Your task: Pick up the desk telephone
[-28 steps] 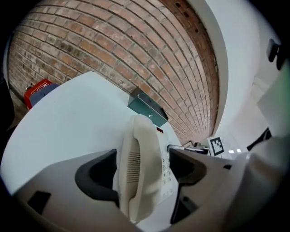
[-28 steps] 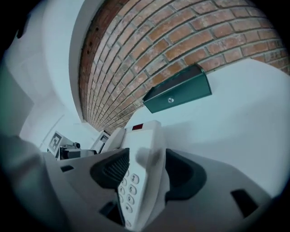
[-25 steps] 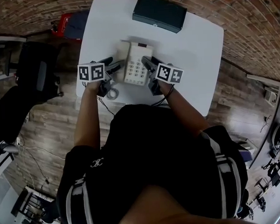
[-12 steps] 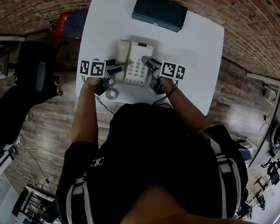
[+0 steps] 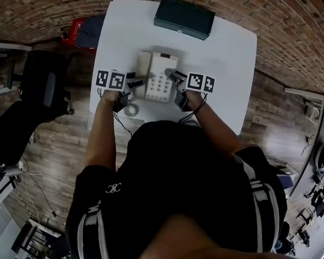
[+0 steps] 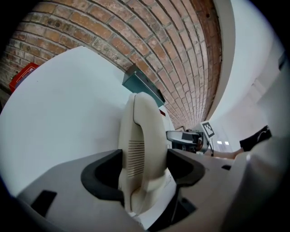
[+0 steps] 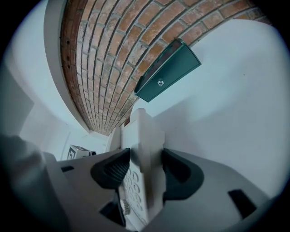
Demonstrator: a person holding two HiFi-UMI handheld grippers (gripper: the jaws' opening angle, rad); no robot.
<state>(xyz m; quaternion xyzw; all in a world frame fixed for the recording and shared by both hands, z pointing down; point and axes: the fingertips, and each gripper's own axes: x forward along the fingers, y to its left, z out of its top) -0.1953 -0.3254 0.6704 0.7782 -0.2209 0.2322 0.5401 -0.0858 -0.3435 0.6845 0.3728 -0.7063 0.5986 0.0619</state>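
A cream desk telephone (image 5: 160, 83) sits mid-table with its handset (image 5: 143, 65) on the left side. My left gripper (image 5: 133, 81) reaches in from the left. In the left gripper view the handset (image 6: 142, 145) fills the gap of the left gripper (image 6: 145, 170); its jaws have just been closing and both dark pads touch it. My right gripper (image 5: 173, 76) comes in from the right. The right gripper view shows the right gripper (image 7: 146, 170) with its pads against both faces of the telephone's right edge (image 7: 147, 136), keypad just below.
The white table (image 5: 224, 69) carries a dark green box (image 5: 184, 17) at its far edge, behind the phone. A coiled cord (image 5: 130, 109) lies near the table's front-left edge. A black chair (image 5: 43, 84) and a red object (image 5: 73, 28) stand left of the table.
Both grippers have edged inward against the telephone's sides, and the left jaws have narrowed onto the handset. The telephone sits in about the same place on the table.
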